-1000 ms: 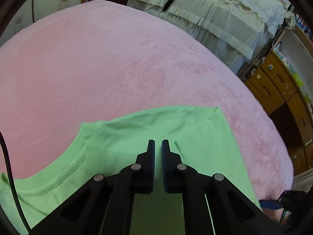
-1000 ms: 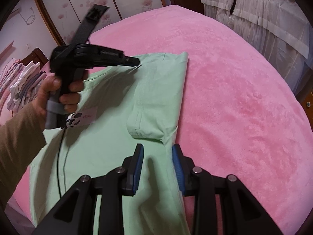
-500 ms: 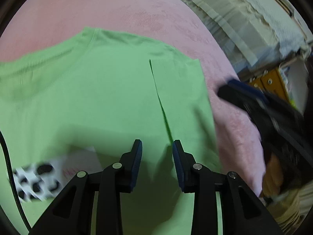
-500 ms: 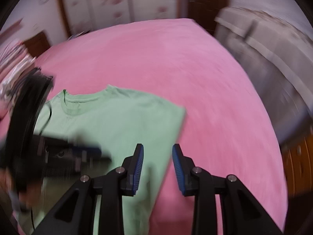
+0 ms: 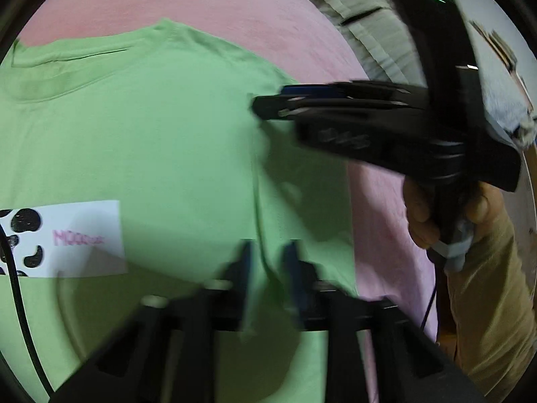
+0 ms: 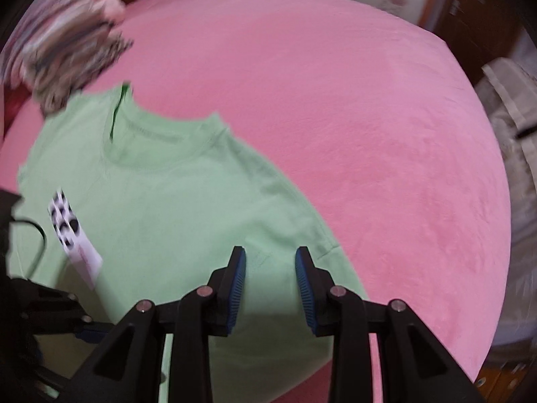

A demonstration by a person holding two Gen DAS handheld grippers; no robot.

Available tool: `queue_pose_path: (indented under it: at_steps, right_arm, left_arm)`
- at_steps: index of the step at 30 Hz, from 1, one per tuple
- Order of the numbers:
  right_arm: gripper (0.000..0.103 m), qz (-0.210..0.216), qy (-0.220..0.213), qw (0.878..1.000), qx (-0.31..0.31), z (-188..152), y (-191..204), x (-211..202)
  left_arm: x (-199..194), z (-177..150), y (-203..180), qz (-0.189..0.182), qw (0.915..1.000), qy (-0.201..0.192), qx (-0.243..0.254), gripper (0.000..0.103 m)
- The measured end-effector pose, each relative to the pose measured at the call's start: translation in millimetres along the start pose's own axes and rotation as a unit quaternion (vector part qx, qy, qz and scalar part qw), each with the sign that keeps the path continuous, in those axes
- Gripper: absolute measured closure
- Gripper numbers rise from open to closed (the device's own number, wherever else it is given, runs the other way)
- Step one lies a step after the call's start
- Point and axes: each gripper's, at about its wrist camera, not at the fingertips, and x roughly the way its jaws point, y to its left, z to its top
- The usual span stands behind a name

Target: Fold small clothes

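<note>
A light green T-shirt [image 5: 161, 141] lies flat on the pink bed cover [image 5: 268, 6], collar away from me, with a white cow-print patch [image 5: 67, 238] on its chest. Its right sleeve is folded inward, with the fold edge running down the shirt [image 5: 256, 181]. My left gripper [image 5: 268, 268] is open and empty, just above the lower end of that fold. My right gripper [image 6: 270, 265] is open and empty over the folded sleeve area [image 6: 268, 252]; it also shows in the left wrist view [image 5: 268, 107], hovering over the shoulder. The shirt [image 6: 161, 208] fills the lower left of the right wrist view.
A pile of patterned clothes [image 6: 63, 43] lies on the bed cover [image 6: 369, 117] beyond the shirt's left shoulder. A cream ruffled cover [image 5: 369, 33] and wooden furniture [image 6: 470, 6] stand past the bed's far edge. A black cable [image 5: 20, 302] hangs at the left.
My left gripper opened, let go and moved from the shoulder down over the shirt. My right gripper swung over to the folded sleeve near the shoulder. Both views are blurred by motion.
</note>
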Motion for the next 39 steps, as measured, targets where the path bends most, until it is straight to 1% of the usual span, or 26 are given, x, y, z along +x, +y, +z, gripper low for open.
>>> queue_pose_path:
  at_steps: [1, 2, 3, 4, 6, 11, 13, 15, 17, 18, 20, 22, 23, 26, 27, 29, 31, 34, 36, 37, 39]
  right_arm:
    - [0.077, -0.004, 0.001, 1.000, -0.013, -2, 4, 2]
    - [0.091, -0.004, 0.001, 1.000, -0.026, -4, 9, 1]
    - [0.100, -0.008, -0.003, 0.999, -0.032, -5, 13, -1]
    - [0.100, -0.014, -0.012, 0.999, -0.036, -5, 16, -4]
    - [0.100, -0.014, -0.032, 0.999, -0.035, -5, 18, -12]
    - [0.100, 0.004, -0.088, 0.996, -0.020, -2, 22, -29]
    - [0.100, 0.009, -0.096, 0.995, -0.026, 3, 25, -29]
    - [0.100, 0.012, -0.101, 0.994, -0.037, 6, 29, -26]
    - [0.100, 0.005, -0.104, 0.993, -0.050, 9, 39, -22]
    - [0.100, -0.004, -0.101, 0.993, -0.054, 10, 41, -19]
    - [0.100, -0.021, -0.080, 0.995, -0.054, 11, 40, -7]
    - [0.100, -0.026, -0.066, 0.996, -0.045, 11, 38, -1]
    - [0.095, -0.023, -0.064, 0.997, -0.032, 9, 34, -3]
    - [0.089, -0.017, -0.077, 0.997, 0.012, 2, 23, -23]
    - [0.087, -0.020, -0.085, 0.996, 0.023, -3, 22, -32]
    - [0.084, -0.042, -0.097, 0.993, 0.044, -21, 22, -54]
    - [0.084, -0.065, -0.098, 0.991, 0.064, -50, 29, -75]
    - [0.084, -0.087, -0.092, 0.989, 0.082, -96, 44, -97]
    - [0.084, -0.085, -0.083, 0.988, 0.099, -126, 63, -103]
    - [0.084, -0.083, -0.077, 0.987, 0.110, -138, 72, -104]
    - [0.084, -0.082, -0.070, 0.986, 0.127, -152, 86, -100]
  left_arm:
    - [0, -2, -2, 0.005, 1.0000, 0.000, 0.002, 0.101]
    - [-1, -5, -5, 0.015, 0.9998, -0.006, 0.008, 0.101]
    - [-3, -7, -6, 0.020, 0.9997, -0.011, 0.010, 0.101]
    - [-7, -9, -8, 0.024, 0.9995, -0.017, 0.010, 0.101]
    - [-15, -14, -9, 0.028, 0.9991, -0.030, 0.006, 0.101]
    - [-35, -28, -2, 0.031, 0.9983, -0.047, -0.011, 0.101]
    - [-43, -34, 0, 0.032, 0.9979, -0.054, -0.019, 0.101]
    - [-45, -35, -10, 0.035, 0.9969, -0.065, -0.026, 0.101]
    - [-53, -40, -9, 0.046, 0.9956, -0.076, -0.030, 0.101]
    - [-56, -44, -9, 0.049, 0.9950, -0.080, -0.034, 0.101]
    - [-61, -47, -9, 0.056, 0.9944, -0.081, -0.039, 0.101]
    - [-61, -50, -11, 0.058, 0.9949, -0.072, -0.038, 0.101]
    - [-60, -52, -11, 0.056, 0.9954, -0.065, -0.042, 0.101]
    - [-62, -59, -4, 0.044, 0.9967, -0.047, -0.050, 0.101]
    - [-63, -62, -5, 0.042, 0.9969, -0.044, -0.049, 0.101]
    - [-68, -70, -7, 0.044, 0.9973, -0.042, -0.042, 0.101]
    - [-73, -73, -8, 0.046, 0.9974, -0.043, -0.036, 0.100]
    - [-78, -77, -9, 0.048, 0.9976, -0.043, -0.026, 0.099]
    - [-81, -80, -11, 0.042, 0.9980, -0.041, -0.024, 0.098]
    - [-79, -73, -10, 0.037, 0.9983, -0.038, -0.022, 0.096]
    - [-72, -66, -12, 0.028, 0.9990, -0.029, -0.016, 0.093]
